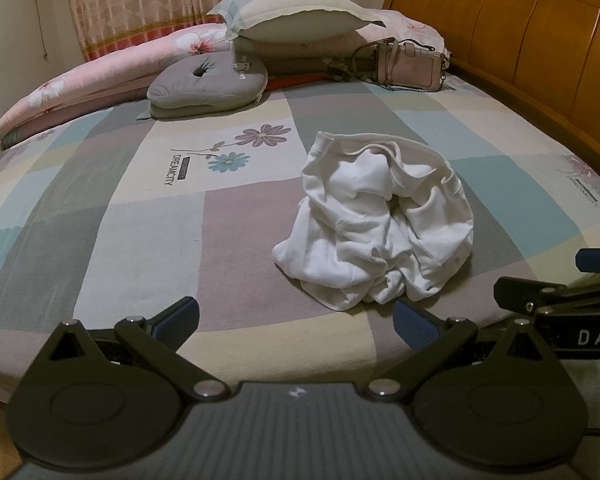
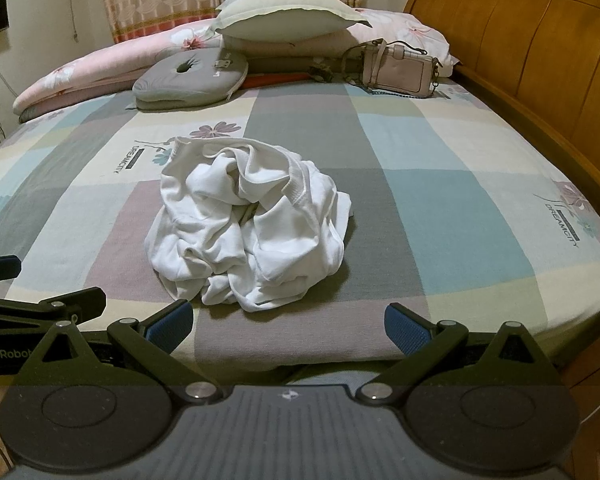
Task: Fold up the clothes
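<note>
One crumpled white cotton garment (image 1: 374,222), heaped on checked pastel bedsheet (image 1: 100,208), just beyond left gripper (image 1: 296,322); blue pads spread wide, holding nothing, near pad close to the heap's front edge. From the right wrist: same white heap (image 2: 250,224) ahead and slightly left of right gripper (image 2: 289,325), fingers likewise wide and empty. Judged as the very start: nothing spread yet. Next move likely calls for pinching two separate edges, perhaps the ribbed hem, and pulling apart to flatten.
</note>
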`<state>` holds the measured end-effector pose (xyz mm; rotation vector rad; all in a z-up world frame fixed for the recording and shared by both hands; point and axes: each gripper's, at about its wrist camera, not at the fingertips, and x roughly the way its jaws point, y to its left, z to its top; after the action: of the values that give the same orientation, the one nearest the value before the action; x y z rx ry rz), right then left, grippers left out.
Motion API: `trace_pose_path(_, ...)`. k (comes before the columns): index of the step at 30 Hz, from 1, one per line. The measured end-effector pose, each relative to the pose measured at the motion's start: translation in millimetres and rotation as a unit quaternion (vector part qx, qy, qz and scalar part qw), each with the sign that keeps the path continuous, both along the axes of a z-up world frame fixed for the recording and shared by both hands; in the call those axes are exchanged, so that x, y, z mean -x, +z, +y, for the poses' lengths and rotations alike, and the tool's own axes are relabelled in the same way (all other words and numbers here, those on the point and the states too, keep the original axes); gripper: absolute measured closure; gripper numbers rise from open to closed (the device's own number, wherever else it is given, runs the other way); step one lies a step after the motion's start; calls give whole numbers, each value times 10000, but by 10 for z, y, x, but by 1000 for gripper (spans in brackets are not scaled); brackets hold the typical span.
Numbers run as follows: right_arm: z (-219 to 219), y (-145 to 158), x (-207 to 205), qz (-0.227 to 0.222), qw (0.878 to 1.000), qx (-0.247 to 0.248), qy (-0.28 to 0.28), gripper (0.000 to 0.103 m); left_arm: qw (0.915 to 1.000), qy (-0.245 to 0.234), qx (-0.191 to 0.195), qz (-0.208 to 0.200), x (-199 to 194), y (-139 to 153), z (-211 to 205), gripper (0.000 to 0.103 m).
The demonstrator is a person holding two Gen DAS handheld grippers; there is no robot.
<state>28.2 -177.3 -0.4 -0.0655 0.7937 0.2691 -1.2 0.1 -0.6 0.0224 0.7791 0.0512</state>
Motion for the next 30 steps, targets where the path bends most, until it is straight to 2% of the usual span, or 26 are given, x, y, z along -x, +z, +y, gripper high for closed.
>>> trace_pose_path(30, 1, -1, 12, -30, 10000, -17, 74, 0, 9998, 192, -76, -49, -20, -3, 74, 1)
